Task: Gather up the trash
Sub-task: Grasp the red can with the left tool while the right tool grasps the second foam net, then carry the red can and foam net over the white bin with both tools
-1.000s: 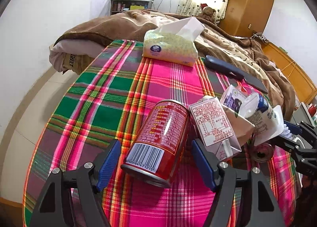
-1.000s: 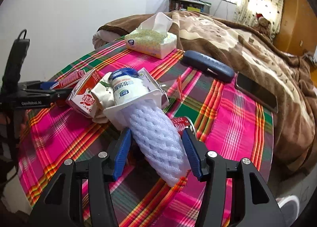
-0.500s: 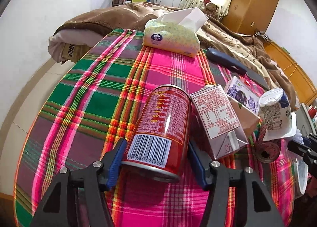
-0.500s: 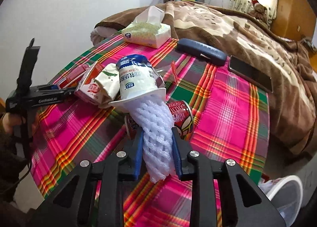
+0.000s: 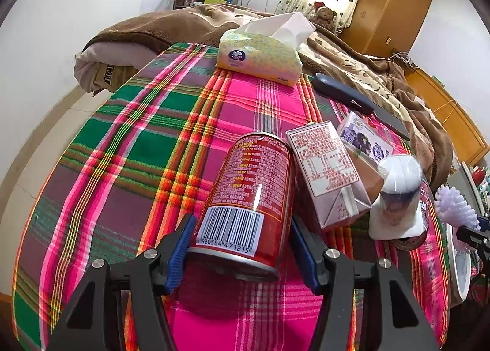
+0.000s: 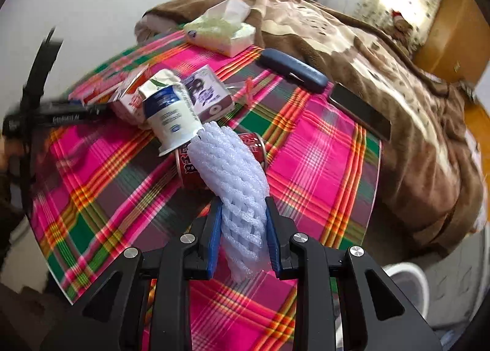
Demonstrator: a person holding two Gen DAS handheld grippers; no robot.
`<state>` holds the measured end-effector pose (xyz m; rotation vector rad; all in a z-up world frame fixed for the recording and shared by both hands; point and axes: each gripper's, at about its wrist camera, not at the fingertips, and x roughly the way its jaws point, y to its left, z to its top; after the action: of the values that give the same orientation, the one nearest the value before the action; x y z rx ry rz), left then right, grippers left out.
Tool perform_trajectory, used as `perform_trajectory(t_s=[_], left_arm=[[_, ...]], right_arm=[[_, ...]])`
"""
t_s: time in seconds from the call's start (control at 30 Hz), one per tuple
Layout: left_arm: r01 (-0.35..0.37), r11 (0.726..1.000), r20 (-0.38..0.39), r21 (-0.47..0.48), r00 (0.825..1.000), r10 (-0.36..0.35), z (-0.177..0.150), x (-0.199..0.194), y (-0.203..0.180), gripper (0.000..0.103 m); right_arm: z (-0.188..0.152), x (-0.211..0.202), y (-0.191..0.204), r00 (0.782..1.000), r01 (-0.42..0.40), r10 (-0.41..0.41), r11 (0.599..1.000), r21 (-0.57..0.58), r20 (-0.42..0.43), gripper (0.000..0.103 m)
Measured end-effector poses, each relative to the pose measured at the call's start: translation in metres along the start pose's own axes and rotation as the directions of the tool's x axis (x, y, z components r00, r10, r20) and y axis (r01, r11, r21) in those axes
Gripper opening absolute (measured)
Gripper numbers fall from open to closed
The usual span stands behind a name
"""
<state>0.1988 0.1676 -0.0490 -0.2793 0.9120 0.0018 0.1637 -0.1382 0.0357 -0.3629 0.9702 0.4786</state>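
My left gripper (image 5: 242, 247) is shut on a red drink can (image 5: 248, 194) and holds it tilted above the plaid tablecloth (image 5: 128, 149). To its right lie a pink-and-white carton (image 5: 327, 170), a purple carton (image 5: 364, 139) and a white yogurt cup (image 5: 398, 198). My right gripper (image 6: 245, 228) is shut on a white foam net sleeve (image 6: 235, 185) and holds it above the cloth. Beyond the sleeve are the yogurt cup (image 6: 171, 118), a second red can (image 6: 190, 167) and the cartons (image 6: 208, 96).
A tissue box (image 5: 260, 54), a dark blue case (image 5: 340, 90) and a black phone (image 6: 361, 112) lie at the far side. A brown blanket (image 6: 382, 75) covers the bed behind. A white bin rim (image 6: 410, 283) shows low on the right.
Both grippers closed, the left on the red can and the right on the foam sleeve. Both objects are now raised off the cloth, and the sleeve has pulled away from the yogurt cup.
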Motion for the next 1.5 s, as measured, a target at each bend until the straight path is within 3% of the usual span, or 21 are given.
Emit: perform_trajectory(t_s=[0.23,0.43,0.57,0.67,0.73,0.83,0.87,0.93,1.1,1.5], left_arm=[[0.011,1.000,0.000,-0.015,1.000,-0.011,-0.014,-0.011,-0.002,0.059],[0.031,0.999,-0.014,0.017,0.999,-0.031,-0.027,-0.022,-0.007,0.060],[-0.007,0.998,0.011,0.062,1.000,0.006,-0.021,-0.025,-0.014,0.073],[0.014,0.998,0.006,0.069,1.000,-0.015,-0.013,-0.021,-0.016,0.074],[-0.016,0.998,-0.015,0.057,1.000,0.017,-0.010,-0.013,-0.014,0.074],[0.004,1.000,-0.019,0.027,1.000,-0.003,-0.010,-0.008,-0.008,0.071],[0.019,1.000,-0.020,0.008,1.000,-0.019,-0.010,-0.007,-0.006,0.059],[0.014,1.000,-0.026,-0.002,1.000,-0.014,-0.011,-0.005,-0.005,0.055],[-0.006,1.000,-0.020,0.012,1.000,0.007,-0.016,-0.009,-0.009,0.055],[0.021,1.000,0.028,0.014,0.999,-0.021,-0.041,-0.043,-0.029,0.055]], right_arm=[[-0.020,-0.002,-0.006,0.995,-0.074,0.064,0.985,0.159,0.071,0.027],[-0.036,0.007,0.000,0.995,-0.091,0.079,0.975,0.203,0.068,0.027],[-0.046,0.014,-0.003,0.995,-0.091,0.078,0.962,0.258,0.063,0.027],[-0.052,0.018,-0.003,0.994,-0.100,0.083,0.949,0.298,0.070,0.027],[-0.055,0.020,-0.004,0.993,-0.110,0.087,0.932,0.345,0.082,0.027],[-0.059,0.027,-0.004,0.992,-0.122,0.094,0.905,0.407,0.088,0.027],[-0.059,0.029,-0.003,0.991,-0.124,0.095,0.900,0.418,0.089,0.027],[-0.060,0.030,-0.002,0.992,-0.122,0.090,0.893,0.434,0.092,0.027],[-0.062,0.030,-0.001,0.992,-0.117,0.078,0.880,0.460,0.103,0.027],[-0.078,0.018,-0.004,0.983,-0.153,0.074,0.832,0.533,0.166,0.027]])
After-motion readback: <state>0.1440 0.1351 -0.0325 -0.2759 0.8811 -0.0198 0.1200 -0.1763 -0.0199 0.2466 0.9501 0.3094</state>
